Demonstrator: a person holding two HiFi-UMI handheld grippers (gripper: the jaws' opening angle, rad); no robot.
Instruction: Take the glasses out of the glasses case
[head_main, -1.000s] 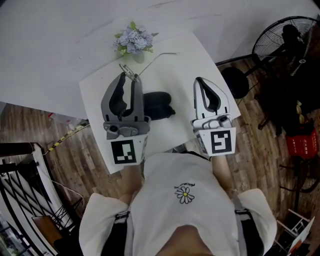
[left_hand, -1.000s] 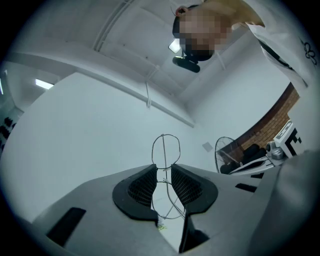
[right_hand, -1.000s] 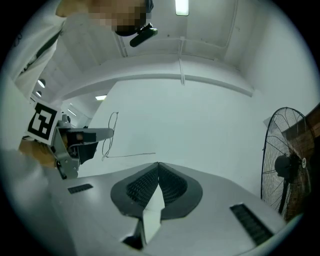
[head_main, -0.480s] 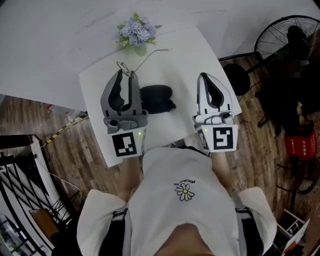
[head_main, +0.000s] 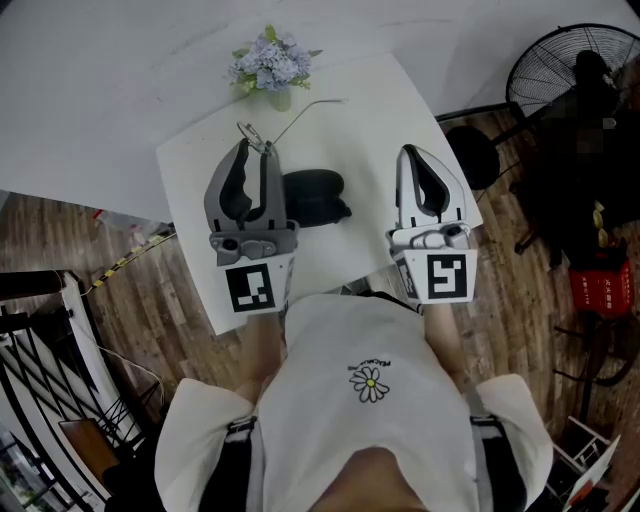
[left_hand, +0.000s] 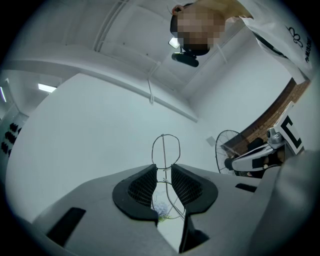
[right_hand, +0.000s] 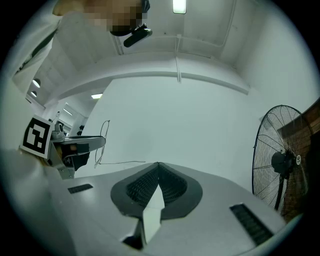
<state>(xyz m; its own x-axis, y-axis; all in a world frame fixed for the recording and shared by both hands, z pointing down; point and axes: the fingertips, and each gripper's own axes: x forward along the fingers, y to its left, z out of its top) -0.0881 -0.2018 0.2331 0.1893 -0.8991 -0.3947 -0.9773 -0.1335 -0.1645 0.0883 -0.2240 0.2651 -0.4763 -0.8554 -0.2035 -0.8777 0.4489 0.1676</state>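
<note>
My left gripper (head_main: 258, 150) is shut on thin wire-framed glasses (head_main: 256, 134). They hang above the white table (head_main: 375, 110), and one temple reaches out to the right. In the left gripper view the wire runs up between the ribbed pads (left_hand: 142, 185), and a lens loop of the glasses (left_hand: 165, 150) stands above my left gripper (left_hand: 164, 167). A black glasses case (head_main: 313, 195) lies on the table just right of that gripper. My right gripper (head_main: 410, 155) hovers over the table's right side, shut with nothing in it. In its own view the right gripper (right_hand: 158, 164) has its pads meeting at the tip.
A small vase of pale blue flowers (head_main: 270, 72) stands at the table's far edge. Off the right side are a black stool (head_main: 470, 165) and a standing fan (head_main: 575, 85), which also shows as the fan (right_hand: 280, 160) in the right gripper view. Wooden floor surrounds the table.
The head view has shifted slightly. Both grippers keep their places, and the glasses stay in the left jaws.
</note>
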